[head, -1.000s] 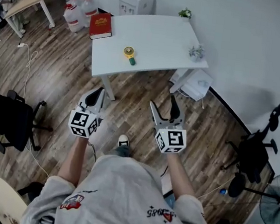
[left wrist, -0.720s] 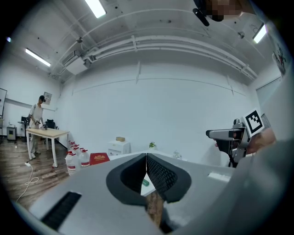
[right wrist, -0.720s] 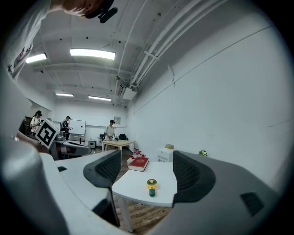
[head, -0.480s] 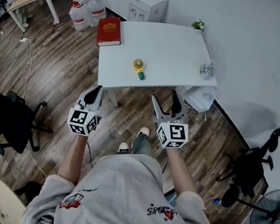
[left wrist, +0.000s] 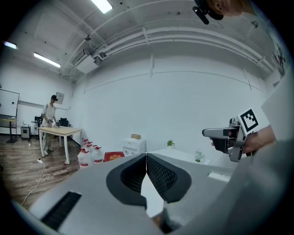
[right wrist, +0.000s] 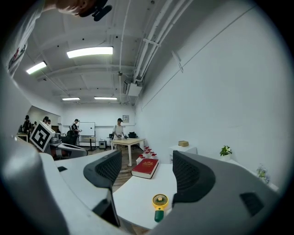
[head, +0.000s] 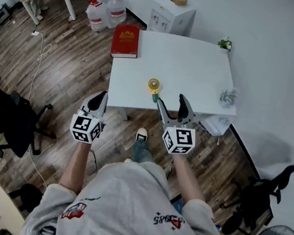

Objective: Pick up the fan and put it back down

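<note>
A small yellow fan (head: 154, 86) with a green handle lies flat near the front edge of the white table (head: 195, 67). My right gripper (head: 171, 99) is open and empty, its fingertips over the table's front edge just right of the fan. In the right gripper view the fan (right wrist: 159, 205) shows low between the two jaws, some way ahead on the table (right wrist: 133, 195). My left gripper (head: 102, 96) hangs over the floor to the left of the table. Its jaws (left wrist: 146, 157) meet with nothing between them.
A red book (head: 126, 41) lies on the table's far left corner. Two little plants (head: 226, 43) (head: 228, 96) stand along its right side. Behind are a white cabinet (head: 172, 13) and water jugs (head: 108, 11). A black office chair (head: 8, 118) stands at left.
The person has walked toward the table. Both grippers came closer to it, and the right one now reaches its front edge beside the fan. Neither gripper's jaws changed.
</note>
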